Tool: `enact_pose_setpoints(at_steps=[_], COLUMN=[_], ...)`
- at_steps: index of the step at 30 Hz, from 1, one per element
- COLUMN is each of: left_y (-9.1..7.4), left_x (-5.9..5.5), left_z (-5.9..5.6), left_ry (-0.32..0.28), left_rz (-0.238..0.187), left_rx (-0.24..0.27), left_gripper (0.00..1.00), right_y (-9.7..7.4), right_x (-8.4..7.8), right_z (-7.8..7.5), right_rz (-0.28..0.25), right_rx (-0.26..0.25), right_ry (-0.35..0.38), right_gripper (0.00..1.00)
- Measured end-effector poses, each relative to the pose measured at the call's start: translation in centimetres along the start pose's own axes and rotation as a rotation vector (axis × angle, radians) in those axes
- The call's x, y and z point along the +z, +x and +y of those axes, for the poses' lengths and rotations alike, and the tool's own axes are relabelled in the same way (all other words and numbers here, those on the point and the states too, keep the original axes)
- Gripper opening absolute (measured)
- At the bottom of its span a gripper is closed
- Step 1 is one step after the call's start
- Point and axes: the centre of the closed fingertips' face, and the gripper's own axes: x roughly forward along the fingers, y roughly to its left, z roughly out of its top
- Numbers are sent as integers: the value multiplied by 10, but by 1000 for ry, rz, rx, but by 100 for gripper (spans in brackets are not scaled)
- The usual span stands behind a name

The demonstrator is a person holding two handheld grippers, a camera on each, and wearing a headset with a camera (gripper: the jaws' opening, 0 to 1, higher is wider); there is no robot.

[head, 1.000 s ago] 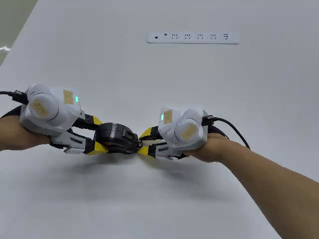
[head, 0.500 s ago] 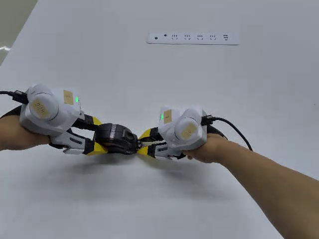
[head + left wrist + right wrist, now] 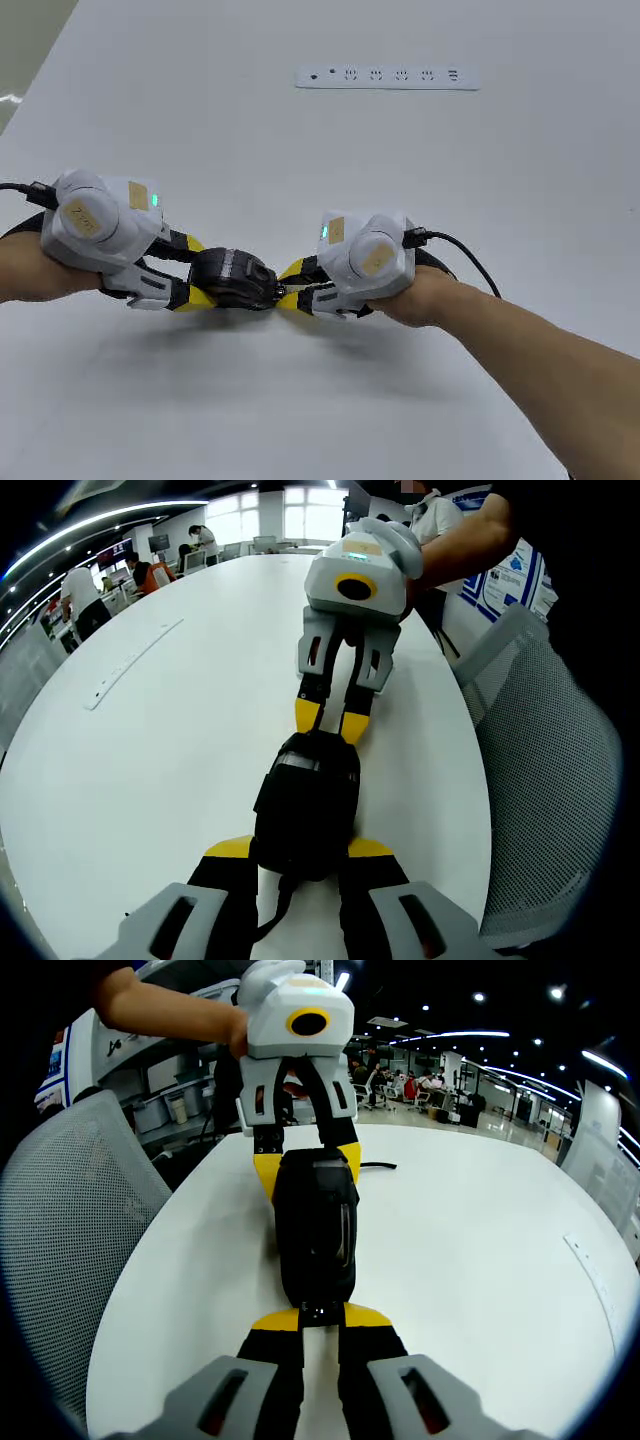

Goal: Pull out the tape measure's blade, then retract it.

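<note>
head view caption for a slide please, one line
Left tongs clamp the black tape measure while the right tongs pinch its front end, blade not yet drawn out.

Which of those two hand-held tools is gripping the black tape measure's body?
The left tool: its jaws straddle the tape measure around its case. The right tool pinches just the front end.

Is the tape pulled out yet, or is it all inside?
Not yet. Done: the left tool clamps the tape measure by its case. In hand: the right tool pinches the blade tip at the case's front end, and no blade shows between them. Left: pulling the blade out, then letting it retract.
</note>
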Motion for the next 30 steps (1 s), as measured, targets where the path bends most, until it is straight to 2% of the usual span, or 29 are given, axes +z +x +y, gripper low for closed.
enact_pose_setpoints(at_steps=[30], left_y=[0], left_x=[-2], left_z=[0], left_ry=[-1], left_rz=[2], left_rx=[-3], left_gripper=[28], right_y=[-12], right_x=[-7], right_z=[-1], right_rz=[29], right_rx=[18], right_ry=[-25], right_gripper=[10])
